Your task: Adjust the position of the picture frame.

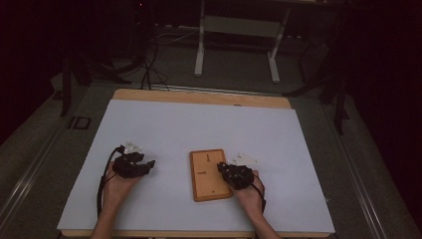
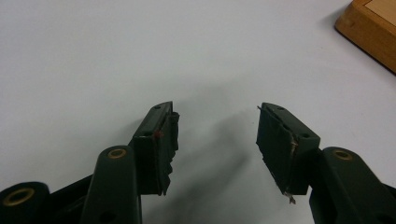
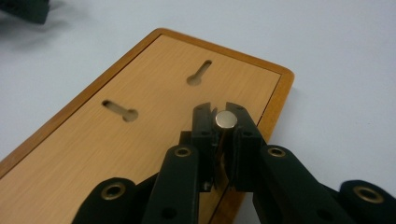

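A white sheet [image 1: 164,134] is spread over a wooden table [image 1: 199,96], whose bare edge is seen at the far side. A dim room lies beyond, with grey floor, dark cables [image 1: 149,69] and a white frame stand [image 1: 236,40]. A wooden board [image 1: 206,181] with two keyhole slots [image 3: 119,110] lies flat on the sheet, right of centre. The right gripper [image 3: 223,122] is held over the board's near right edge, its jaws clamped on a small metal cylinder [image 3: 226,119]. The left gripper [image 2: 215,135] rests low over bare sheet, well left of the board, its jaws apart with nothing between them.
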### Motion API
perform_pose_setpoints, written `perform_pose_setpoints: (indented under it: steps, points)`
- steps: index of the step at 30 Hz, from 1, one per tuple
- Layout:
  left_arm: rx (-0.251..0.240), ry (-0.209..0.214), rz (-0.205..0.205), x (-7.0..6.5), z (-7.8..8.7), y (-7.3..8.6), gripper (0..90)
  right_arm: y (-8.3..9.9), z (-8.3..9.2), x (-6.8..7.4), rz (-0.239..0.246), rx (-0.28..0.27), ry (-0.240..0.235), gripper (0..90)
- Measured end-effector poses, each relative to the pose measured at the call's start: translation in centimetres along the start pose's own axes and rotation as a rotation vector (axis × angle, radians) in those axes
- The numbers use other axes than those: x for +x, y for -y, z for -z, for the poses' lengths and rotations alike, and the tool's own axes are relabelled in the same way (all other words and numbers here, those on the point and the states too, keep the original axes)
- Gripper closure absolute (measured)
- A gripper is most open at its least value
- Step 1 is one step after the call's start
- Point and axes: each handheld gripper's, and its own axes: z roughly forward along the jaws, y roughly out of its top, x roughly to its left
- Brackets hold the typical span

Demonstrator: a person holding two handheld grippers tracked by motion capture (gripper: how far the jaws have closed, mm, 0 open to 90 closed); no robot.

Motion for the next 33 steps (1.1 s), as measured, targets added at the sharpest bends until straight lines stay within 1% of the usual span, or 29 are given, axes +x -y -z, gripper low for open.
perform_pose_setpoints:
  steps: [1, 2, 3, 5, 9, 10, 16, 24, 25, 28, 31, 33]
  points:
    - [0.002, 0.0, 0.003, 0.0, 0.0, 0.0, 46.4, 0.3, -0.1, 0.4, -0.024, -0.021, 0.033, 83.1]
    - [0.002, 0.0, 0.003, 0.0, -0.1, 0.0, 46.4, 0.3, -0.1, 0.5, -0.034, -0.025, 0.037, 83.2]
    - [0.003, -0.001, 0.003, 0.0, -0.1, 0.0, 46.4, 0.4, -0.1, 0.5, -0.063, -0.031, 0.038, 83.5]
    - [0.0, 0.001, 0.001, 0.0, 0.0, 0.0, 46.4, 0.3, -0.1, 0.4, -0.1, -0.033, 0.028, 84.0]
    - [-0.001, 0.0, 0.005, 0.1, 0.0, 0.0, 46.4, 0.3, -0.2, -0.2, -0.135, -0.036, 0.006, 84.2]
    - [-0.004, 0.0, 0.008, 0.1, 0.0, 0.0, 46.4, 0.2, -0.2, -0.3, -0.137, -0.035, 0.005, 84.2]
    - [-0.005, -0.002, 0.011, 0.2, 0.0, 0.0, 46.4, 0.0, -0.4, -1.1, -0.141, -0.045, -0.011, 84.1]
    - [-0.01, 0.0, 0.015, 0.2, 0.1, 0.0, 46.4, -0.5, 0.2, -1.8, -0.116, -0.086, -0.015, 84.1]
    - [-0.013, 0.002, 0.017, 0.1, 0.1, -0.1, 46.4, -0.6, 0.3, -2.0, -0.106, -0.098, -0.018, 84.1]
    - [-0.018, 0.007, 0.02, 0.1, 0.1, -0.1, 46.5, -0.7, 0.5, -2.0, -0.095, -0.112, -0.018, 84.1]
    - [-0.023, 0.014, 0.021, 0.1, 0.2, -0.1, 46.7, -0.9, 0.7, -1.8, -0.072, -0.134, -0.039, 84.2]
    - [-0.026, 0.017, 0.023, 0.1, 0.2, -0.1, 47.0, -0.9, 0.7, -1.8, -0.064, -0.139, -0.045, 84.2]
